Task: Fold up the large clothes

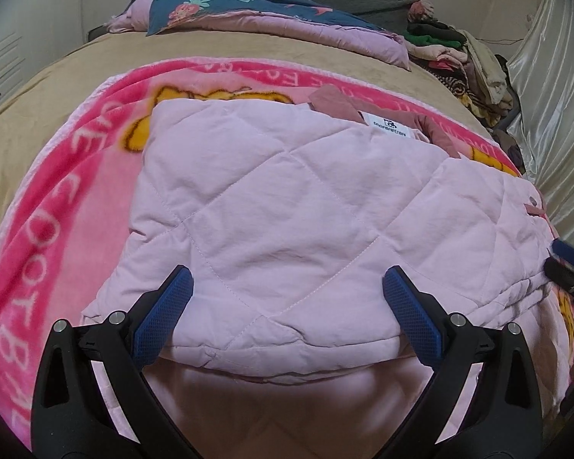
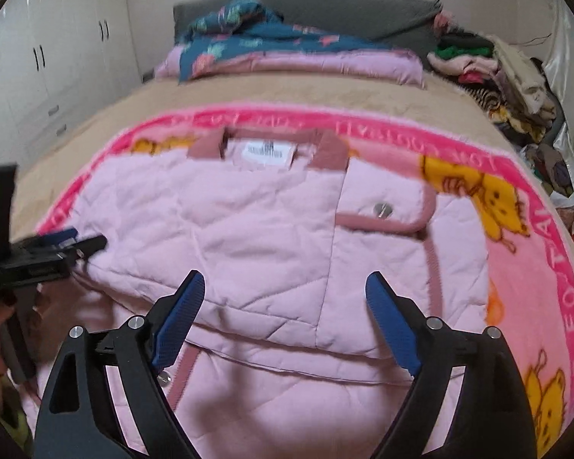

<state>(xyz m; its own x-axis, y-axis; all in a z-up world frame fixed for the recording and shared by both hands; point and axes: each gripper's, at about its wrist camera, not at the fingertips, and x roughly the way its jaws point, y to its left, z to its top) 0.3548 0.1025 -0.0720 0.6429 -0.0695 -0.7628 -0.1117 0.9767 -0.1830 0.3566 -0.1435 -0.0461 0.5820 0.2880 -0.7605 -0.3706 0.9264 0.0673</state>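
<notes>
Bed [image 1: 38, 88], folded jacket [image 1: 287, 199], grippers spread above

My left camera looks steeply down over the pink quilted jacket [image 1: 287, 206] from close by, toward the headboard. My right camera, somewhat blurred, faces likewise; both share the jacket, blanket [image 2: 516, 229] and bed [image 1: 57, 76].

left tool [image 1: 287, 294]: black arms; blue textured pads; silver screws | right tool [image 2: 285, 298]: same, apparently; blurred
</notes>
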